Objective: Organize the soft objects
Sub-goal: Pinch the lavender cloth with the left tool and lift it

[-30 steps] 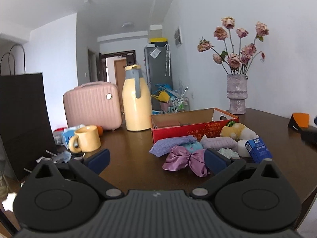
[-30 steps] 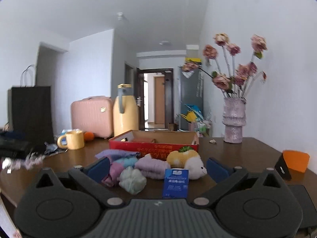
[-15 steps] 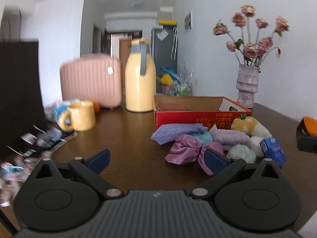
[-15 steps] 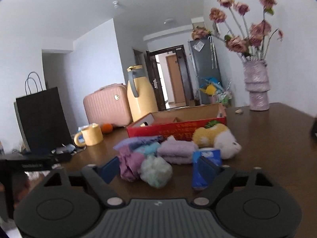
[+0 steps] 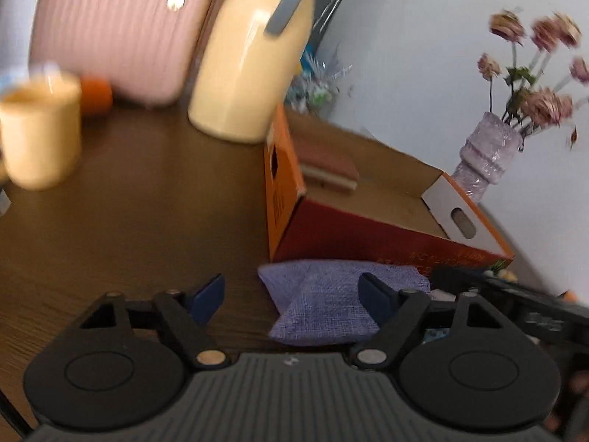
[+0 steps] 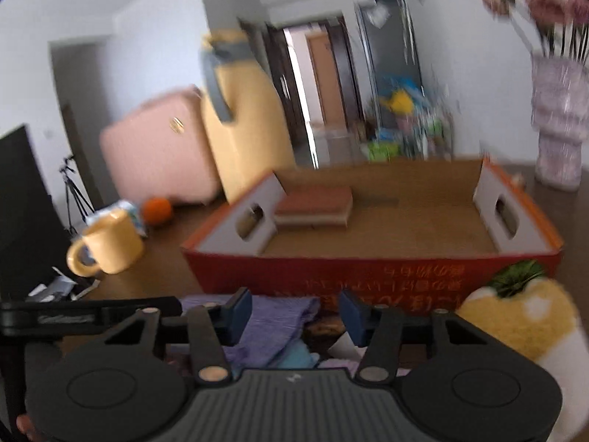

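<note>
A purple cloth [image 5: 324, 294] lies on the brown table in front of a red cardboard box [image 5: 368, 235]. My left gripper [image 5: 291, 296] is open just above the cloth, with its right finger over it. In the right wrist view my right gripper [image 6: 294, 313] is open above the soft pile: the purple cloth [image 6: 272, 316], a light blue piece [image 6: 298, 357] and a yellow-and-white plush [image 6: 526, 320] at the right. The box [image 6: 368, 272] stands just beyond and holds a brown pad [image 6: 313, 206]. The left gripper's body [image 6: 73, 316] shows at the left.
A yellow jug [image 5: 250, 66], a pink case [image 5: 117, 29], a yellow mug [image 5: 36, 129] and an orange [image 5: 95, 92] stand at the back left. A vase of dried roses [image 5: 486, 154] stands behind the box at the right. A black bag [image 6: 22, 213] is far left.
Both grippers have moved forward and down, close over the soft pile by the box. Both views are blurred by the motion. The fingers stay open.
</note>
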Motion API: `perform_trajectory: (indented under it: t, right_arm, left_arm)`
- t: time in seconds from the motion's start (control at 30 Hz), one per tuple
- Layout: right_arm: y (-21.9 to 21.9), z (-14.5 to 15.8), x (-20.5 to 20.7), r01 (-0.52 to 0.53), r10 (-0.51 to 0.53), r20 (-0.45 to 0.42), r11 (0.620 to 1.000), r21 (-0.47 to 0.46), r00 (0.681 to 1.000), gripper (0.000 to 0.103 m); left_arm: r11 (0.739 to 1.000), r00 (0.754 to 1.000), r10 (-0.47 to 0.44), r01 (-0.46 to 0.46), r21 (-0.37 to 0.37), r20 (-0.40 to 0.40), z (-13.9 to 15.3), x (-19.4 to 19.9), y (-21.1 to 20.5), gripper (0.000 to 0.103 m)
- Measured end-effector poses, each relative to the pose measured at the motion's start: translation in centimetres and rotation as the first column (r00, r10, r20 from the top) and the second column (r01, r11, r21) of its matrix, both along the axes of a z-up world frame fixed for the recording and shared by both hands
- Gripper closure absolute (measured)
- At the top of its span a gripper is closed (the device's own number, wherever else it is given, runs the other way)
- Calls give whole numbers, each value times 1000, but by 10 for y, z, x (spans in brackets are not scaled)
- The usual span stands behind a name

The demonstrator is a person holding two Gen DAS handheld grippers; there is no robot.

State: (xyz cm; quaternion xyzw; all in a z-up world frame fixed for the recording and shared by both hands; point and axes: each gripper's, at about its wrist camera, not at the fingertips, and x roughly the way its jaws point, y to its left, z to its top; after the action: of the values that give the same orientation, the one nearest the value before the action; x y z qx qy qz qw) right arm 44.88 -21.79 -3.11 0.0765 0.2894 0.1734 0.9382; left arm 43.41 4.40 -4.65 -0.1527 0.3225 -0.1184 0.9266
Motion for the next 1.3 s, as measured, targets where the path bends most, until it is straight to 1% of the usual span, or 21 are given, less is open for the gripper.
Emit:
perform_trajectory:
  t: [0.03,0.1,0.17,0.2,0.23,0.3,0.33,0.4,0.53,0.6,0.67,0.77,0.83,0.9,0.97,1.03,1.13,1.17,1.2,1.23,1.3]
  right_arm:
    - [2,-5,8,1,-1,-38,1000,-2,999,52]
    - [4,-13,16,-25,25,-69,1000,5,997,59]
    - [8,-16,17,-67,68,-82,998,13,994,72]
    - [10,-16,16,-70,70,-80,998,7,994,72]
    - [12,-16,13,-74,73,-61,997,-14,995,77]
    - [15,-15,9,-72,71,-24,997,-27,997,92]
    - [14,-14,9,-67,67,-16,998,-18,998,95]
    - [14,-10,6,-71,71,2,997,-5,997,98]
    - [11,13,-12,-71,71,62,997,3,996,99]
    - [10,33,-35,-72,74,122,997,-25,990,99]
    - [7,53,-65,-70,78,178,996,-50,981,99]
    - [2,67,-114,-83,95,231,995,-60,968,99]
    - [-2,62,-149,-93,106,233,993,-65,967,99]
    - [-4,50,-183,-94,111,215,992,-86,970,99]
    - [-8,37,-211,-103,114,168,992,-73,979,99]
    - [-12,22,-235,-117,123,116,992,-56,986,99]
    - [-11,-4,-259,-102,110,70,989,-104,991,99]
    - [-11,-9,-262,-87,94,56,989,-117,994,98]
    - [-13,-14,-265,-69,75,52,990,-120,996,96]
    - [-15,-17,-268,-50,57,54,992,-117,997,91]
    - [-22,-16,-276,-17,23,63,996,-89,998,88]
  left_arm:
    - [999,1000,-8,7,-38,-21,-6,4,3,35]
    - [992,997,-45,37,-122,-61,-15,10,8,60]
    - [982,993,-74,58,-177,-87,-23,14,10,67]
    - [977,992,-88,67,-202,-96,-25,15,11,74]
    - [976,992,-87,66,-206,-95,-24,15,11,79]
    - [979,995,-75,61,-195,-66,-20,11,12,83]
    - [981,997,-60,50,-190,-46,-18,8,13,84]
    - [980,998,-63,60,-187,-9,-13,5,12,91]
    - [985,996,-43,54,-163,73,9,-15,10,93]
    - [983,990,-49,71,-170,133,31,-38,9,93]
    - [985,982,-65,92,-147,179,53,-67,4,93]
    - [985,966,-94,125,-117,239,73,-121,-3,93]
    - [982,961,-117,149,-116,251,73,-155,-7,93]
    - [983,964,-126,153,-100,233,65,-185,-13,93]
    - [988,971,-118,136,-71,209,52,-217,-19,93]
    - [982,974,-145,163,-93,176,38,-243,-24,93]
    - [983,975,-172,180,-44,143,19,-265,-34,92]
    - [985,979,-168,172,-28,112,13,-266,-36,90]
    - [986,983,-163,165,-18,88,7,-268,-37,82]
    - [988,986,-148,150,-20,76,3,-270,-37,76]
    - [989,987,-144,146,-28,76,-3,-276,-33,52]
